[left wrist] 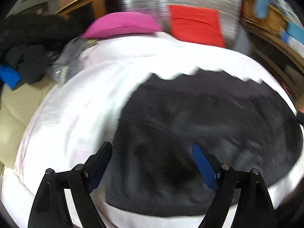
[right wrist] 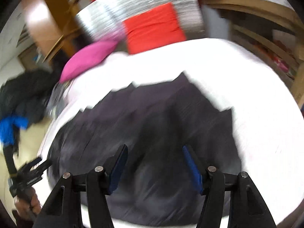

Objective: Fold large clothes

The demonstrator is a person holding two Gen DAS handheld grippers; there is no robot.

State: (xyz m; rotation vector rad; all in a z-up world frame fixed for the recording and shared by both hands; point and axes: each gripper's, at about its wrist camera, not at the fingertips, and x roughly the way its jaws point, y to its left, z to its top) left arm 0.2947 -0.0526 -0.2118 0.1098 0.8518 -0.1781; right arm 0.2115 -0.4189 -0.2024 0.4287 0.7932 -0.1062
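Left gripper point(left wrist: 152, 158), black arms with blue pads, sits nearest the lens, jaws wide apart, nothing between them, hovering over a dark grey garment point(left wrist: 199, 133). The garment lies spread flat on a white sheet-covered bed point(left wrist: 79, 104), filling the near and right part of it; upper edge blurred. Right gripper point(right wrist: 153, 160), same build, jaws apart and empty, hangs above the same dark cloth point(right wrist: 152, 117). In the right wrist view the left gripper point(right wrist: 40, 164) shows at lower left, held by a hand point(right wrist: 31, 203). Beyond the garment: a magenta pillow point(left wrist: 123, 25), a red cushion point(left wrist: 195, 24), and a pile of black clothes point(left wrist: 28, 43) on the left. Both views motion-blurred.
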